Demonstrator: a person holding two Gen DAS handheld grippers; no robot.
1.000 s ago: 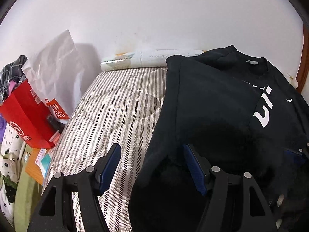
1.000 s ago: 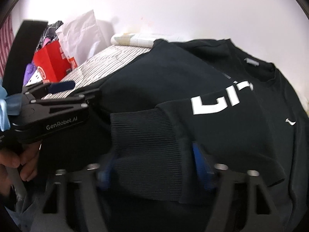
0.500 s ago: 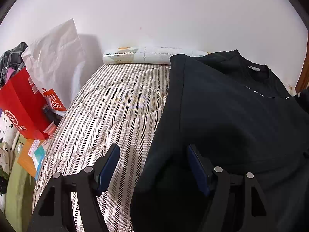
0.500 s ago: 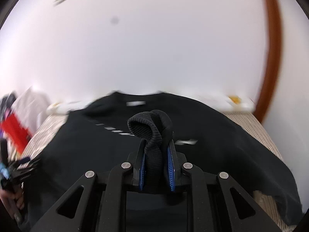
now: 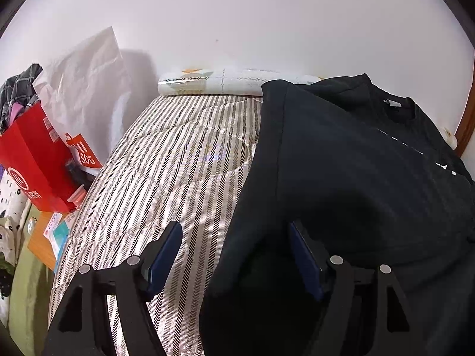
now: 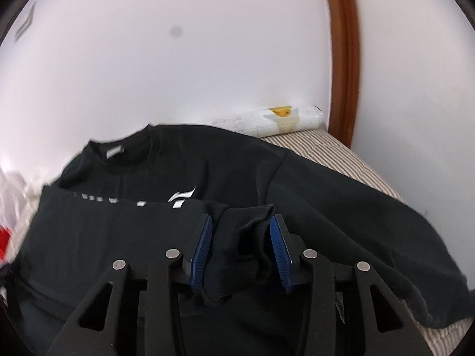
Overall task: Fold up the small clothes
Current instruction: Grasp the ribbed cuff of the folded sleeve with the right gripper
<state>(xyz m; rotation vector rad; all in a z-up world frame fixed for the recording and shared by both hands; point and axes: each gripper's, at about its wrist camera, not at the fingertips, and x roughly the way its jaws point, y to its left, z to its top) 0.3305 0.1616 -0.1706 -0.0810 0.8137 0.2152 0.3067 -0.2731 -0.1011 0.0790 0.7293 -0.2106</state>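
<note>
The right hand-held gripper [image 6: 240, 246] has its jaws opening, the ribbed cuff [image 6: 243, 237] of the folded-in sleeve bunched loosely between the blue pads, apparently being let go on the chest. The left hand-held gripper [image 5: 234, 255] stands wide, gripping nothing; one pad is over the striped bed [image 5: 166, 172], the other against the garment's side edge, probably placed to steady it. The black sweatshirt [image 6: 207, 172] lies spread on the bed, collar towards the wall.
</note>
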